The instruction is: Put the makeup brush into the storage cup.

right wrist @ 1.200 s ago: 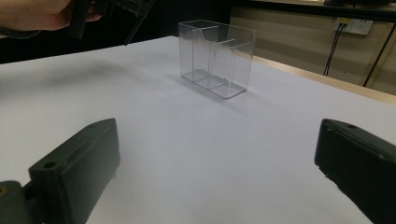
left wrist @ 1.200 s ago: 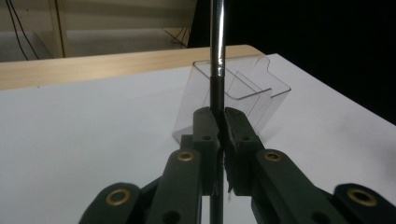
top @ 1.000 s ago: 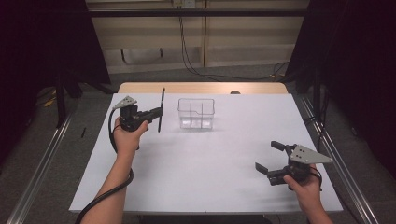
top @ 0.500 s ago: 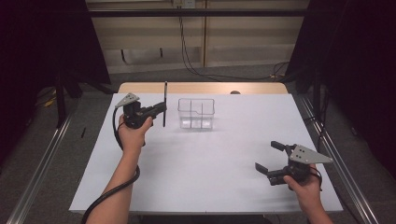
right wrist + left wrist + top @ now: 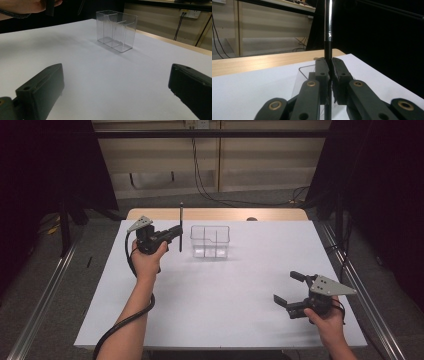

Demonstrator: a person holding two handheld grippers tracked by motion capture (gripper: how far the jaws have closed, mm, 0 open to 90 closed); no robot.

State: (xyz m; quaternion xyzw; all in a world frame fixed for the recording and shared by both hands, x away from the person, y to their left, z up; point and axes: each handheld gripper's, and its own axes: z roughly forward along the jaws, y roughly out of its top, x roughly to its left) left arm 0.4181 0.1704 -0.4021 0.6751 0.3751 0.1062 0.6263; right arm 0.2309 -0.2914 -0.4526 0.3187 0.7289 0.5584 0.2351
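Left gripper (image 5: pixel 172 236) is clamped on a thin dark rod (image 5: pixel 181 222), held upright above the table (image 5: pixel 210 320), just left of the clear box (image 5: pixel 210 241). In the left gripper view the jaws pinch the rod (image 5: pixel 328 37) low on its shaft, with most of its length standing above the grip.

Risks: a narrow round shaft in flat jaws can pivot or slide if the hand tilts. With so much length above the pinch, the rod would probably swing rather than drop cleanly. Box walls look thin and light, so a rod tip catching the rim or the inner divider could likely shove or tip the box. Nothing braces it.

Box (image 5: pixel 117 30) is empty, divided into compartments, and sits toward the far middle of the table. Path from rod to box is unobstructed.

Right gripper (image 5: pixel 291 289) rests at the near right edge, jaws spread wide, holding nothing, well apart from the box. It is too far off to steady the box.
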